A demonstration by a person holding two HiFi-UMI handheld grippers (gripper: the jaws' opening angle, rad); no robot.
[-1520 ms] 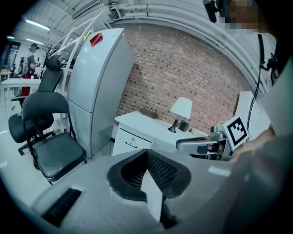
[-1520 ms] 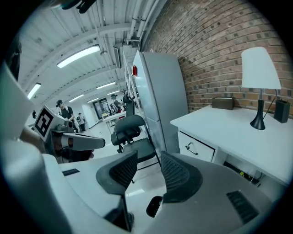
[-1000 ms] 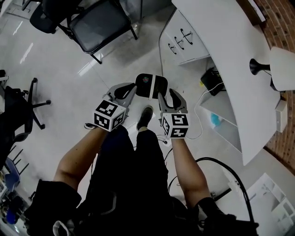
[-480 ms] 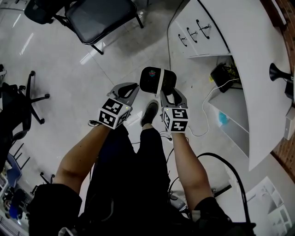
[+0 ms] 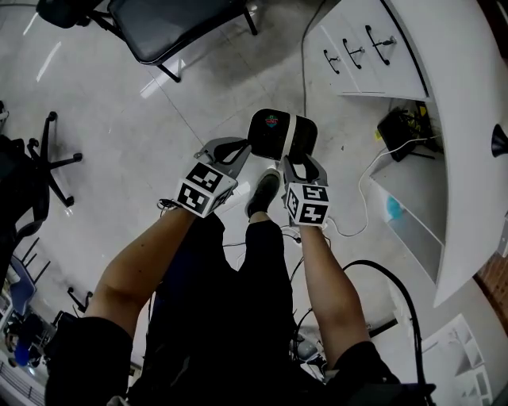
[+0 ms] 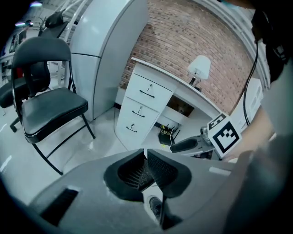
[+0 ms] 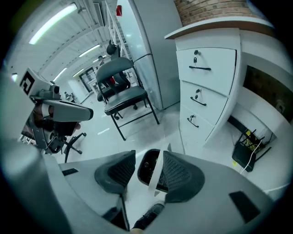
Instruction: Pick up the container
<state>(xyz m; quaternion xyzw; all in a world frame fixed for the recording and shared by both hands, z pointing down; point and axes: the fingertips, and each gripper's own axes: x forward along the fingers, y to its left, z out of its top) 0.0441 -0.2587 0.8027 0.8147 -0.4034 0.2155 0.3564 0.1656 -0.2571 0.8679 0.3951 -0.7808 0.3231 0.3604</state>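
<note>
The container [image 5: 268, 135] is a black tray with a white band across it, held up off the floor in front of my legs. My right gripper [image 5: 298, 158] has it between its jaws, which are opening slightly. In the right gripper view the container [image 7: 146, 170] sits between the two pads, with the right pad over its right part, at my right gripper [image 7: 149, 172]. My left gripper [image 5: 238, 147] hangs just left of the container with its tip beside the container's left edge. In the left gripper view my left gripper [image 6: 145, 167] has its pads together and holds nothing.
A black folding chair [image 5: 171, 24] stands ahead on the left. A white drawer cabinet [image 5: 361, 51] stands under the curved white desk [image 5: 468, 119] on the right. A black box [image 5: 403, 127] and cables [image 5: 361, 190] lie under the desk. My shoe [image 5: 262, 190] is below the grippers.
The person has stepped forward: chair and drawers slid up and right in the head view. The container sat between both grippers and now sits more in front of the right one.
</note>
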